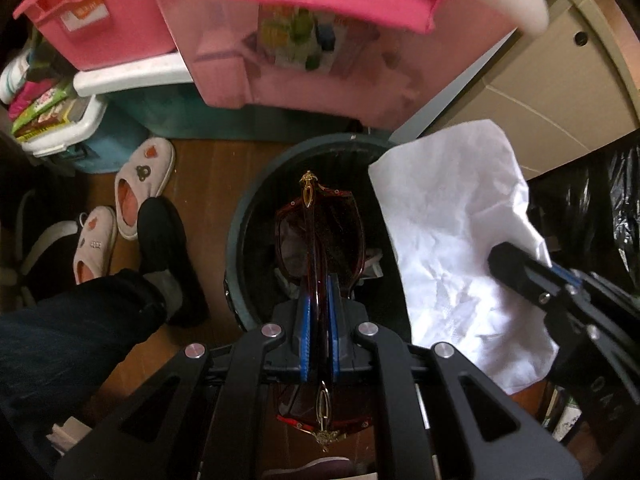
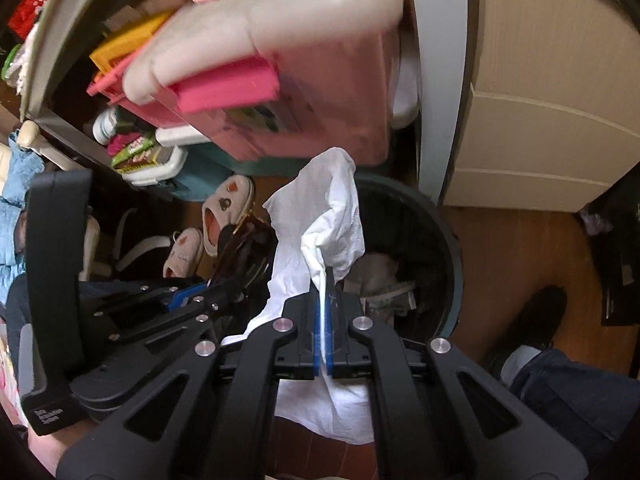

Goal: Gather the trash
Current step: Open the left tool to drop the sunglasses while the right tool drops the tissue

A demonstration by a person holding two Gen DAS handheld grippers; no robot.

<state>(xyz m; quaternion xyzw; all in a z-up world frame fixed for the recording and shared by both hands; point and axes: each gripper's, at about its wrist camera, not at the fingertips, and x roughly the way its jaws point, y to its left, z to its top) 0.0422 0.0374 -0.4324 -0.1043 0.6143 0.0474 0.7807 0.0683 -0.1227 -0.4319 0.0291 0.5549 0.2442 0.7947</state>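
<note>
Left wrist view: left gripper (image 1: 319, 312) has its blue-padded jaws closed on a pair of dark red, translucent plastic sunglasses with gold temple ornaments (image 1: 320, 232), clamped edge-on across the folded frame. The sunglasses hang directly above the mouth of the round, dark grey-green plastic waste bin (image 1: 256, 200) standing on the brown wooden floor (image 1: 212, 168). Right wrist view: right gripper (image 2: 325, 312) is closed tight on a pinched fold of a crumpled white tissue sheet (image 2: 340, 224), the rest of which drapes over the near rim of the same bin. Crumpled paper and wrappers (image 2: 384, 276) already lie at the bin's bottom, so some trash appears collected. Judgement: both items are carried to the bin and poised over it but neither is released; dropping is the step left for each. Whether the sunglasses are meant as trash cannot be told. Nearby: pink translucent plastic storage boxes (image 1: 304, 52), a pair of pale grey slippers (image 1: 140, 188), and a person's foot in a black shoe (image 1: 164, 240). Further loose trash elsewhere is not discernible.
</note>
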